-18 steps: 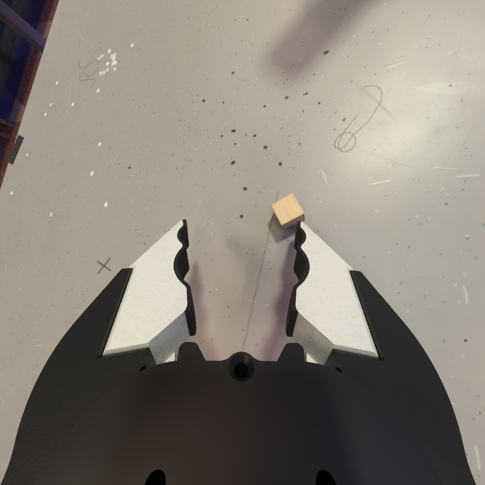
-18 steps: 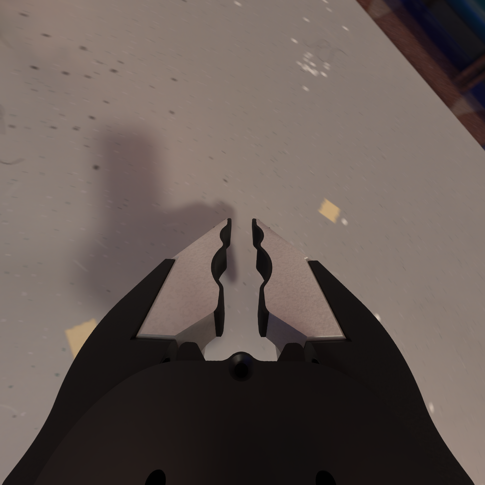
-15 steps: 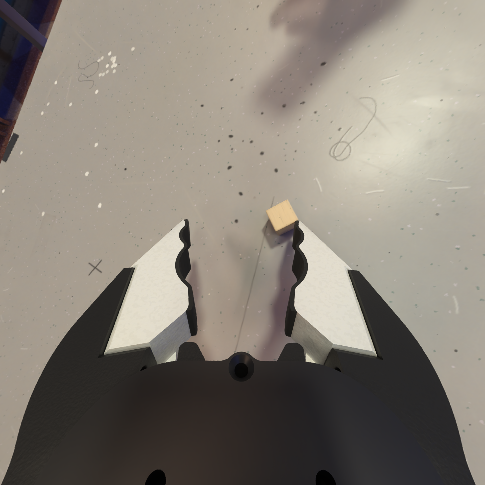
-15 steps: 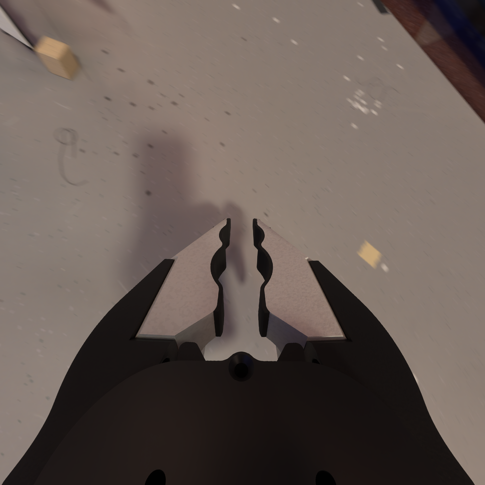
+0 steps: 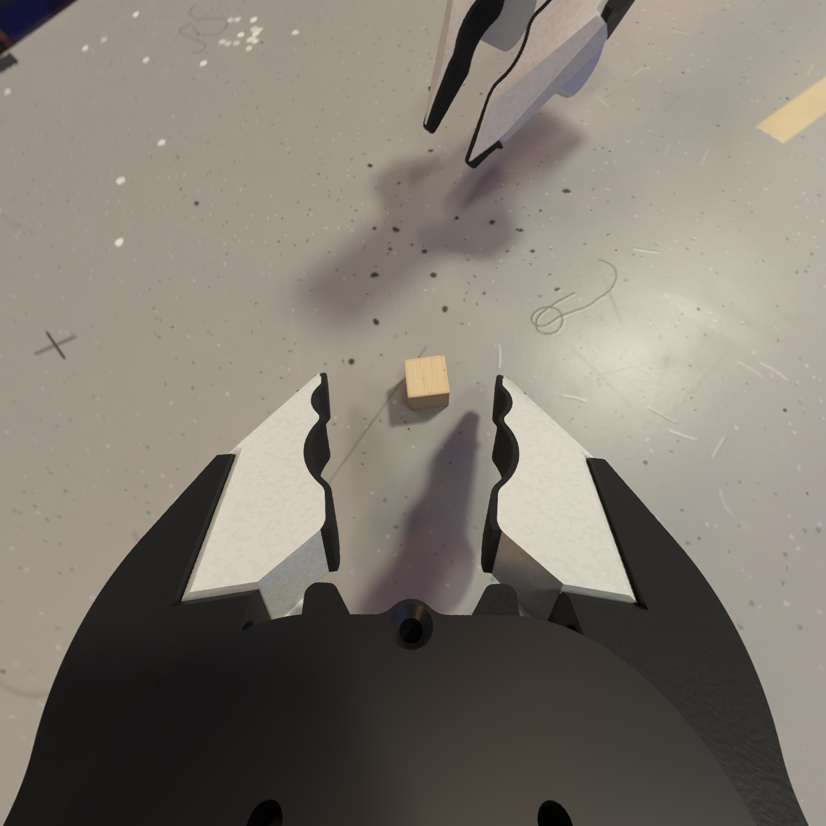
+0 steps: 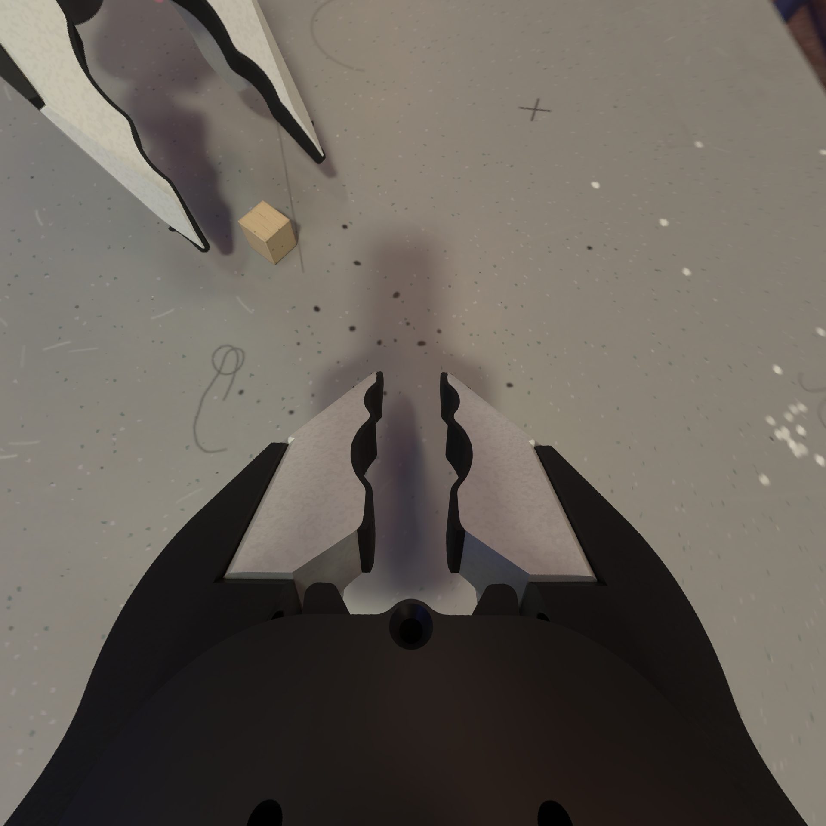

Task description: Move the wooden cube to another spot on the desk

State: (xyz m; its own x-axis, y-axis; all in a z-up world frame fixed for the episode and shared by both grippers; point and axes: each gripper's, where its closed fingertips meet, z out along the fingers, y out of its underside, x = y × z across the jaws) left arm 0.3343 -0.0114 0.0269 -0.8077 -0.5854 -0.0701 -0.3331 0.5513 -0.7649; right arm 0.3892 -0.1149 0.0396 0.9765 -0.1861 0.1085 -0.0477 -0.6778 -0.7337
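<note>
The small wooden cube (image 5: 426, 382) sits on the grey speckled desk (image 5: 179, 268). My left gripper (image 5: 410, 380) is open wide, and the cube lies centred between its two fingertips, at their level and touching neither. The right wrist view shows the cube (image 6: 268, 232) between the left gripper's (image 6: 260, 202) tips, which hang just above the desk. My right gripper (image 6: 411, 375) is empty with a narrow gap between its jaws. It hovers well short of the cube and to the right of it. It also shows at the top of the left wrist view (image 5: 452, 145).
A yellow tape strip (image 5: 791, 111) lies at the far right. A pencil cross (image 5: 56, 344) and a looped scribble (image 5: 554, 315) mark the desk. The desk edge (image 5: 4, 58) runs at the top left, and shows at the top right in the right wrist view (image 6: 804, 44).
The left gripper shifted so the cube moved from its right fingertip to the middle of the gap. The right gripper swung round to face the cube, and its jaws widened a little.
</note>
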